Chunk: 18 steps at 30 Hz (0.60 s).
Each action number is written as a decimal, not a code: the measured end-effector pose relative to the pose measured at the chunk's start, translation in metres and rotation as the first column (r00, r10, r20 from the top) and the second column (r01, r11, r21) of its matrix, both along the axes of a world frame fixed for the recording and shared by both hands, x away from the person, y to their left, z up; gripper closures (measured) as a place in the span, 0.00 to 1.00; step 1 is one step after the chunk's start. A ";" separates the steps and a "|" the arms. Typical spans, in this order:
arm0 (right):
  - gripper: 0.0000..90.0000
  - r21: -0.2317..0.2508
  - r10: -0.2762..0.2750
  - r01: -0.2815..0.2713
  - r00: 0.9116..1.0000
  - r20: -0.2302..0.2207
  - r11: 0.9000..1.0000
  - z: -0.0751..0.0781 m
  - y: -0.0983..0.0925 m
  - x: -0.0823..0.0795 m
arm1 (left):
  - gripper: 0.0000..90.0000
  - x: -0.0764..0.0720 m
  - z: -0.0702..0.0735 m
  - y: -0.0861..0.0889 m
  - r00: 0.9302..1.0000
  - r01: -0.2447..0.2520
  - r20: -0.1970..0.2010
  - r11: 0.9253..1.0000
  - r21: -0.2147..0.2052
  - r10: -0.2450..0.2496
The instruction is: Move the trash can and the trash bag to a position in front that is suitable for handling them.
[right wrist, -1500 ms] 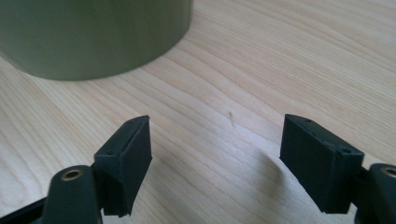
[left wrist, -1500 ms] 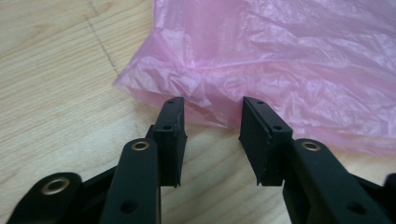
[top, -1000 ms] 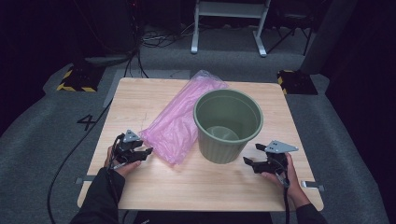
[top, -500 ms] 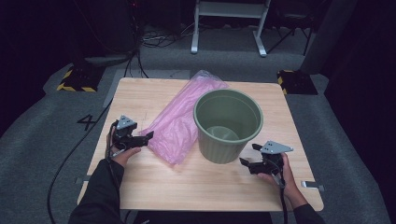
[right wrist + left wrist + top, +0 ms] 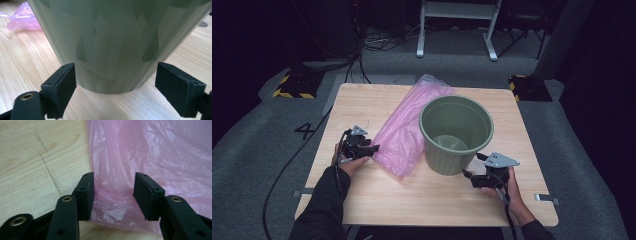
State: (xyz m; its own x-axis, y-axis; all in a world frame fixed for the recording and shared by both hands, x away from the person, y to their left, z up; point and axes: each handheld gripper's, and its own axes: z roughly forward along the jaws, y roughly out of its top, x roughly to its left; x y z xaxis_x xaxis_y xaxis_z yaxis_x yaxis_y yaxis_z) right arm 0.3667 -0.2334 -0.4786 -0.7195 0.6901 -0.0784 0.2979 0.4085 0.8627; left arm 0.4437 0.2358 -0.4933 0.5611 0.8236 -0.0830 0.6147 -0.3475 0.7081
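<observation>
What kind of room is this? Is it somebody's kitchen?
Probably not a kitchen. It looks like a recording lab: a lone wooden table on grey carpet, cables on the floor, and hazard-striped stand bases beside it.

a light wooden tabletop (image 5: 362,105) fills the middle of the frame, standing on grey carpet floor (image 5: 257,145). a dark "4" mark (image 5: 305,131) sits on the floor at the left. black blocks with yellow-and-black hazard stripes lie at the upper left (image 5: 292,85) and upper right (image 5: 528,86). a white metal stand (image 5: 457,20) rises at the top centre, with loose cables (image 5: 379,42) beside it. the edges of the room are dark.
</observation>
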 end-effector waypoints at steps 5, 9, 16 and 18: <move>0.17 0.011 -0.016 0.016 1.000 0.003 1.000 0.000 0.002 0.002 | 0.76 -0.007 -0.002 -0.001 0.999 0.042 0.006 0.999 0.025 -0.043; 0.17 0.022 -0.023 0.023 1.000 0.002 0.999 0.000 0.003 0.002 | 0.84 -0.011 0.000 -0.001 0.998 0.060 -0.016 0.998 0.021 -0.059; 0.17 0.022 -0.047 0.046 0.999 0.009 0.999 0.000 0.000 0.005 | 0.88 -0.028 -0.001 -0.003 0.995 0.094 -0.018 0.996 -0.003 -0.094; 0.18 0.027 -0.059 0.059 0.998 0.003 0.998 0.000 -0.002 0.007 | 0.88 -0.034 -0.002 -0.005 0.995 0.102 -0.015 0.995 -0.006 -0.102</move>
State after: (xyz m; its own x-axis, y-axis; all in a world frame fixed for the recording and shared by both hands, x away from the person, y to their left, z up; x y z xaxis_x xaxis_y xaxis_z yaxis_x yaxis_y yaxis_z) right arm 0.3739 -0.2352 -0.4786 -0.6772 0.7332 -0.0622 0.3175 0.3674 0.8742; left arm 0.4099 0.2313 -0.4949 0.6405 0.7619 -0.0962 0.5872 -0.4051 0.7008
